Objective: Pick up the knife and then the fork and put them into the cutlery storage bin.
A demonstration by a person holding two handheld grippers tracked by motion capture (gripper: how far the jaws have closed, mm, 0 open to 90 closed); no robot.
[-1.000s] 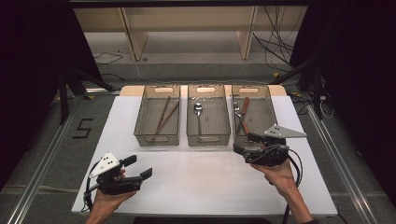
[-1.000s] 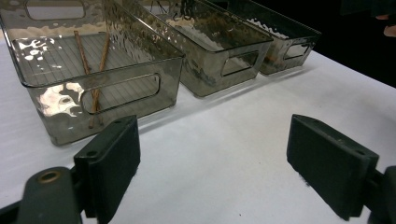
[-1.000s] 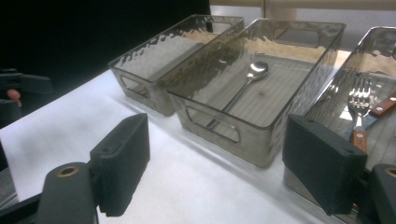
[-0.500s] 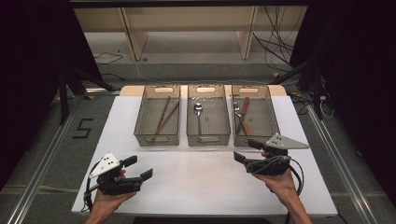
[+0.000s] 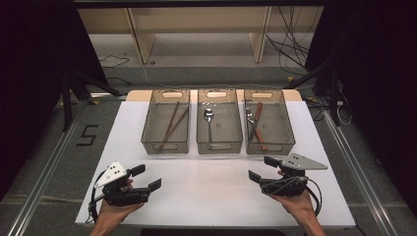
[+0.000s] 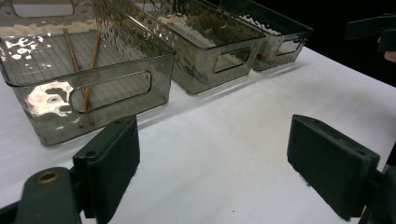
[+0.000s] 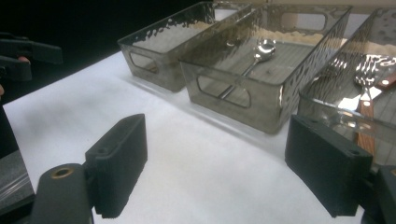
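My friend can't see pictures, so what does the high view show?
Two hands hold an open left hand-held gripper and right hand-held gripper over a white table. Behind stand three clear bins: chopsticks, a spoon, and a fork beside a brown-handled utensil.

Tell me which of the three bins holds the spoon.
The middle bin: a single silver spoon lies in it. The left bin holds two brown chopsticks, and the right bin holds a fork beside a wooden-handled utensil.

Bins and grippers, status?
Left gripper open, right gripper open, both empty. Cutlery sorted in three bins. White mat between unobstructed.
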